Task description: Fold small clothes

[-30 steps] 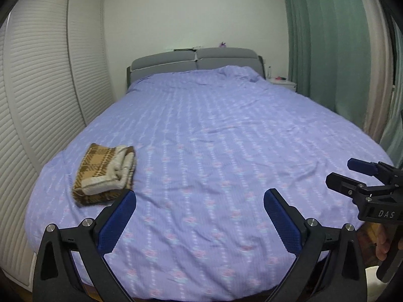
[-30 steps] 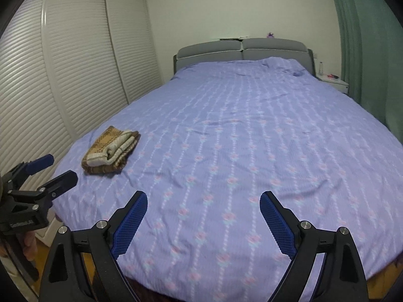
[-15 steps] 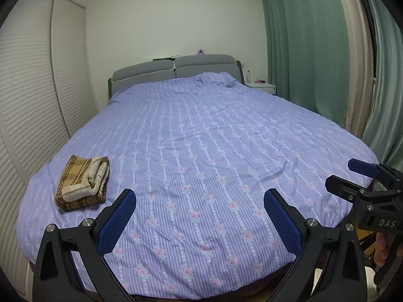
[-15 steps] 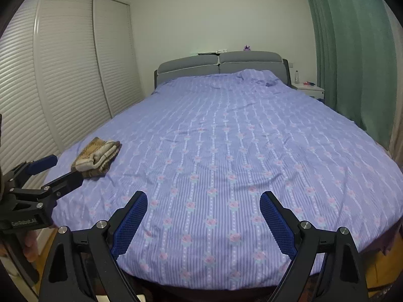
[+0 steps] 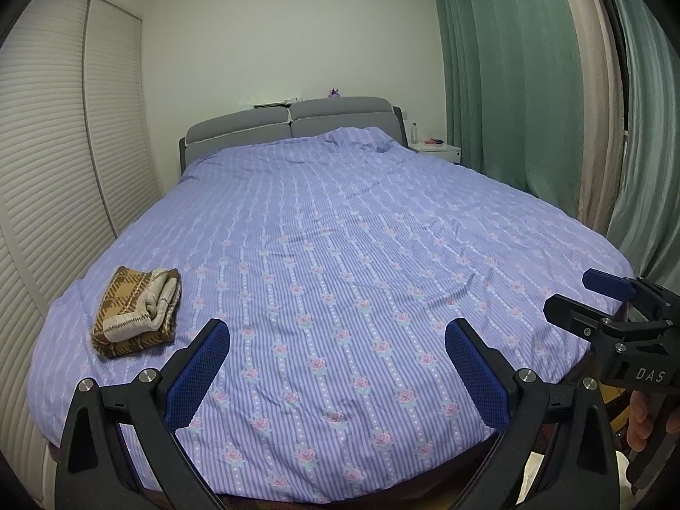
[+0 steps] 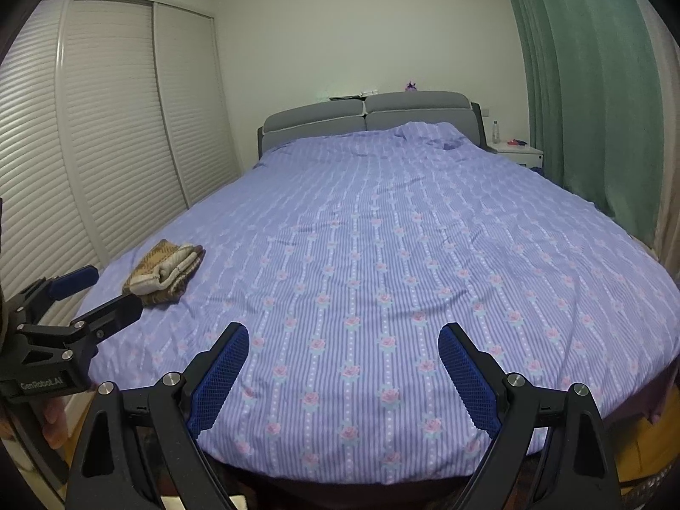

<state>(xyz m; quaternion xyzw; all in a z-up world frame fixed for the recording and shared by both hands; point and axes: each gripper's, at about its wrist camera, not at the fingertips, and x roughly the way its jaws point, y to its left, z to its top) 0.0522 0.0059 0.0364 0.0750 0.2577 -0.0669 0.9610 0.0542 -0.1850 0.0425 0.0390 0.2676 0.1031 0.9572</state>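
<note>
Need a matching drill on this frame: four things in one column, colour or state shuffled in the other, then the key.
Things:
1. folded garment
2. headboard
3. curtain
4. left gripper

Colour or state:
A. green, hanging at the right
B. open, nothing between the pads
C. brown plaid, lying on the near left corner of the bed
D. grey, padded, against the far wall

Pairs: 1-C, 2-D, 3-A, 4-B
</note>
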